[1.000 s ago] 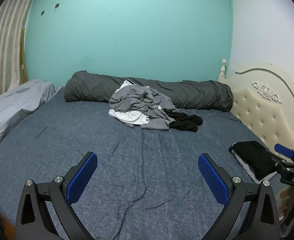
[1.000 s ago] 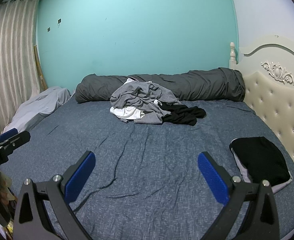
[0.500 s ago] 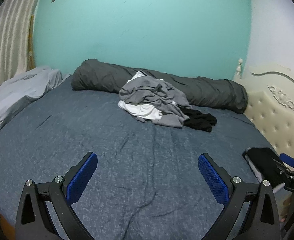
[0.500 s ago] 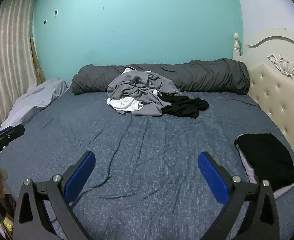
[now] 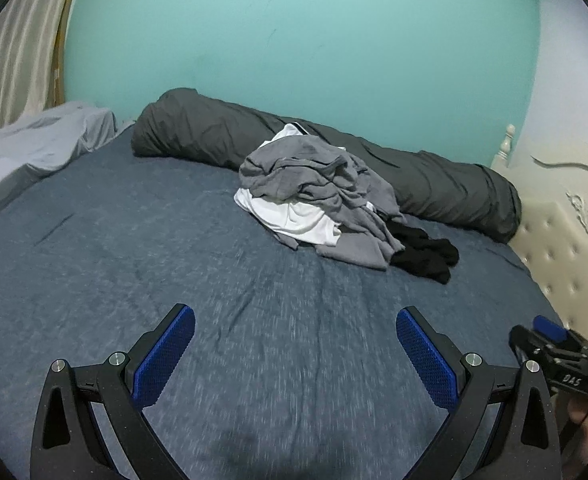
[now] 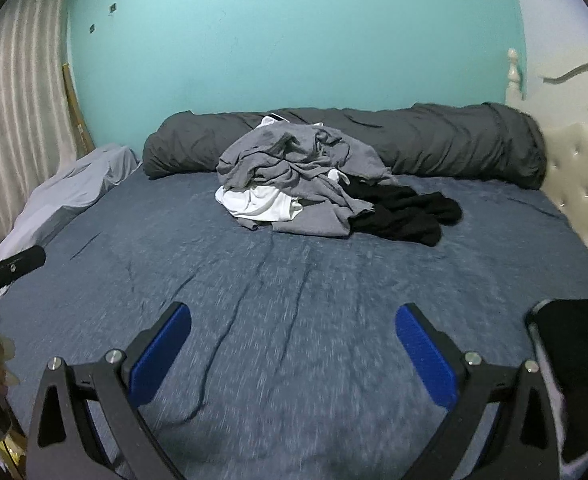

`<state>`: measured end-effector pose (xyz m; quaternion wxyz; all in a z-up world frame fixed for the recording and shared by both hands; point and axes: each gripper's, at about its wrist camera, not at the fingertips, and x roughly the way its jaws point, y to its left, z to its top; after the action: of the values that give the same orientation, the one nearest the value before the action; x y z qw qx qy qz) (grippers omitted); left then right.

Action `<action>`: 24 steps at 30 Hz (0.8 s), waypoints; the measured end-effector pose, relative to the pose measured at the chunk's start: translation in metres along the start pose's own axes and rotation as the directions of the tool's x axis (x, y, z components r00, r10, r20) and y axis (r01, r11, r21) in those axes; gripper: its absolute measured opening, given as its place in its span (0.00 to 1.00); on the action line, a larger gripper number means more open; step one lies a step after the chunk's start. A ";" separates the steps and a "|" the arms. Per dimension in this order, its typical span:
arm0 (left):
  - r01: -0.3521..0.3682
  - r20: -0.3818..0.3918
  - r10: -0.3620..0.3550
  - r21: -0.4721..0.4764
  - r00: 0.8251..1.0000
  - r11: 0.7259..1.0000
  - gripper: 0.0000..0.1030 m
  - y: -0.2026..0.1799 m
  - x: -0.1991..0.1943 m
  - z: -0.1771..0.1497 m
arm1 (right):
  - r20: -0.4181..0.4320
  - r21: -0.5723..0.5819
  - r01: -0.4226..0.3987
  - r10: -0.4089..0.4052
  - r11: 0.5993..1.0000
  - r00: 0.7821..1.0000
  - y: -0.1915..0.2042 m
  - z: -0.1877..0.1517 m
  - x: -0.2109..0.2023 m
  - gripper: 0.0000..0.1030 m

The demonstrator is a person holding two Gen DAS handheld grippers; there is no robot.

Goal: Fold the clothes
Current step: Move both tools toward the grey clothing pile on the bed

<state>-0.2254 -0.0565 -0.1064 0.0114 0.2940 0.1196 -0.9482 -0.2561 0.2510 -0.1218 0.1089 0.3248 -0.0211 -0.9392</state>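
A heap of clothes lies on the far half of the blue bed: grey garments on top, a white one under them, a black one at its right. In the right wrist view the same heap of clothes sits straight ahead, with the black garment beside it. My left gripper is open over bare sheet, well short of the heap. My right gripper is open too, with nothing between its fingers. A folded black garment lies at the right edge.
A rolled dark grey duvet runs along the turquoise wall behind the heap. A pale grey sheet is bunched at the left. The cream padded headboard borders the right side. The other gripper shows at the lower right.
Both grippers have moved forward over the bed toward the heap, which now looks larger and nearer. The left view has turned left. Both stay open.
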 end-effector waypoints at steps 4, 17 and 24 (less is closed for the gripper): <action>0.008 -0.019 -0.008 -0.027 1.000 1.000 1.00 0.009 0.057 0.009 | -0.022 -0.022 -0.022 0.022 1.000 1.000 -0.007 0.015 0.064 1.00; -0.037 -0.107 0.025 -0.110 0.994 0.993 1.00 0.049 0.153 0.038 | -0.072 -0.024 -0.082 0.080 0.996 0.994 -0.007 0.069 0.189 0.82; -0.061 -0.149 0.046 -0.102 0.988 0.993 1.00 0.073 0.192 0.058 | -0.120 -0.031 -0.064 0.060 0.997 0.991 0.013 0.110 0.261 0.82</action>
<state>-0.4093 -0.1311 -0.1839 0.0435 0.3649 0.1624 -0.9157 -0.5212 0.1781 -0.1921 0.1448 0.3776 -0.0084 -0.9145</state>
